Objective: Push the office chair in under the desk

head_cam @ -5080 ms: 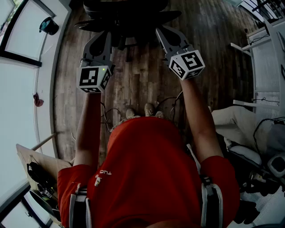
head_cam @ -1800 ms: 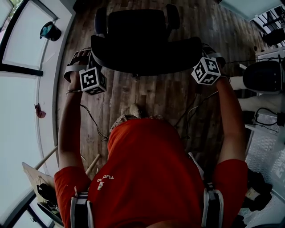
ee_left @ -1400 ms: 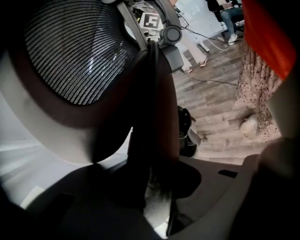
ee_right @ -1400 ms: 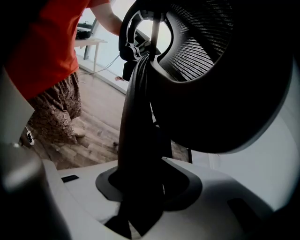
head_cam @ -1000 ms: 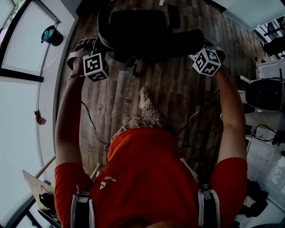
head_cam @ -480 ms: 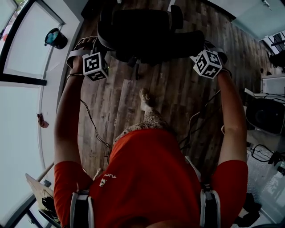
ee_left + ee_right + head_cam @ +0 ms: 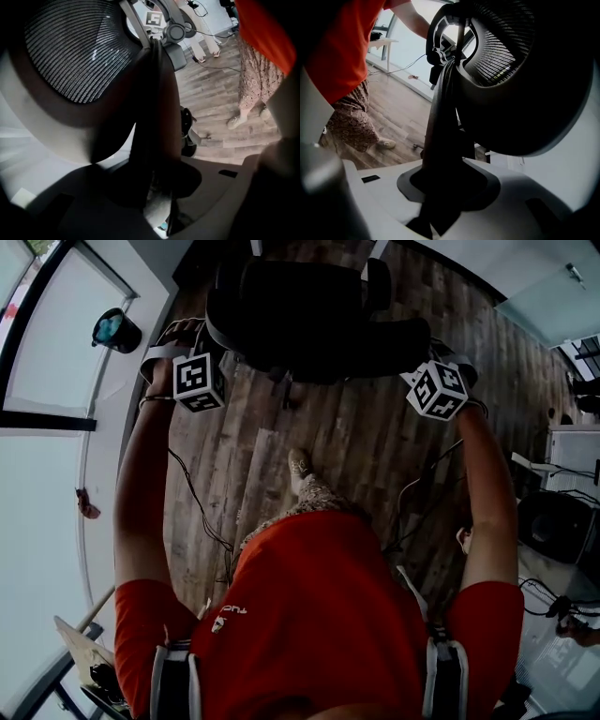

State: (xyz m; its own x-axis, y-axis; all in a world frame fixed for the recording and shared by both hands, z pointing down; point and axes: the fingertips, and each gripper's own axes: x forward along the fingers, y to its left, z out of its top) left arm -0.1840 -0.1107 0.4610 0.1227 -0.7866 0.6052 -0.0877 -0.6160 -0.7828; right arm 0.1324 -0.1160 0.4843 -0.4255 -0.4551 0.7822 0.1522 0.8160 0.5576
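Note:
The black office chair [image 7: 319,324] stands on the wood floor ahead of me, its backrest toward me. My left gripper [image 7: 187,336] holds the backrest's left edge and my right gripper [image 7: 442,345] its right edge. In the left gripper view the dark backrest edge [image 7: 157,131] runs down between the jaws of the left gripper [image 7: 159,187], beside the mesh back [image 7: 75,51]. In the right gripper view the other backrest edge [image 7: 445,131] sits between the closing jaws of the right gripper [image 7: 440,187], which press on it.
White surfaces [image 7: 47,456] run along the left, with a dark round cup-like thing [image 7: 116,330] on them. A pale surface [image 7: 553,287] lies at the upper right. Cables [image 7: 202,512] trail over the floor by my foot [image 7: 300,463]. Dark equipment [image 7: 562,521] stands at the right.
Both grippers took hold of the backrest's sides. Chair, grippers and person have since moved forward over the floor, toward the top of the head view; my foot has stepped ahead.

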